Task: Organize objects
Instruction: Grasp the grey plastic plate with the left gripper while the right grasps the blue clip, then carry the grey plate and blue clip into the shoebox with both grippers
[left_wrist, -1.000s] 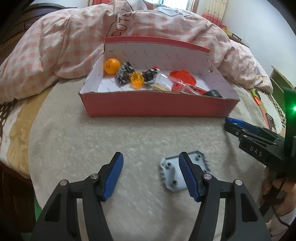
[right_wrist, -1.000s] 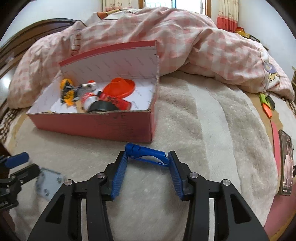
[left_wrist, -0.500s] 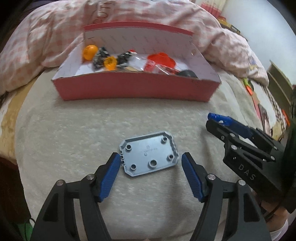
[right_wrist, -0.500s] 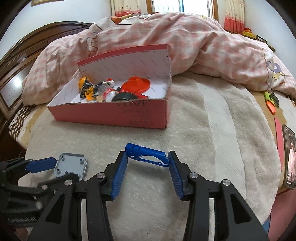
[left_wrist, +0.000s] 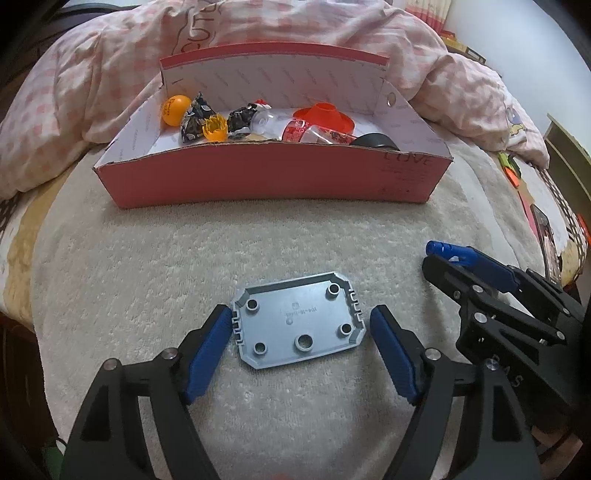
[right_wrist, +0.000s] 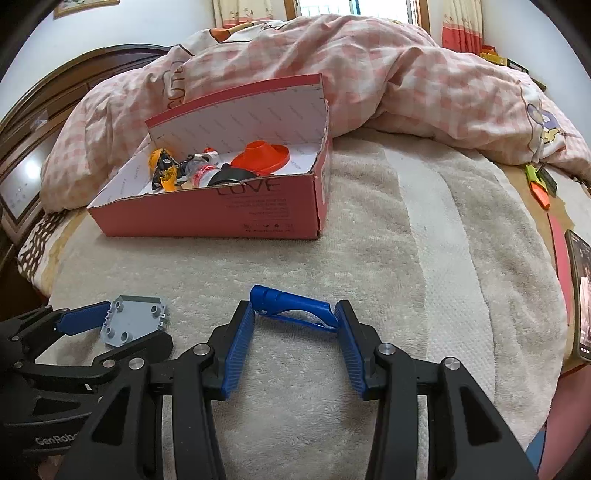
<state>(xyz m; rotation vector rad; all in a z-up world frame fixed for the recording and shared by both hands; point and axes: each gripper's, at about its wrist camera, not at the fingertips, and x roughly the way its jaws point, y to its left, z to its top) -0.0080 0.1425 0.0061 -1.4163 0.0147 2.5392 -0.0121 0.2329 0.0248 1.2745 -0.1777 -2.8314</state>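
Note:
A grey plastic plate (left_wrist: 298, 319) with round studs lies flat on the beige blanket. My left gripper (left_wrist: 301, 323) is open, its blue pads on either side of the plate, the left pad close to its edge. The plate also shows in the right wrist view (right_wrist: 133, 324). My right gripper (right_wrist: 294, 314) is shut on a blue plastic clip (right_wrist: 291, 305) and holds it just above the blanket; the clip shows in the left wrist view (left_wrist: 448, 250) too. The red cardboard box (left_wrist: 273, 178) stands behind, holding an orange ball (left_wrist: 175, 109), an orange cone (left_wrist: 324, 114) and several small items.
A pink checked duvet (right_wrist: 369, 74) is heaped behind the box. A phone (right_wrist: 581, 295) lies at the bed's right edge, with green and orange items (right_wrist: 537, 182) further back. A dark wooden headboard (right_wrist: 44, 110) is at the left.
My left gripper has moved forward and lower, so the grey plate now lies between its pads. The right gripper has held the blue clip throughout and drawn back a little from the box.

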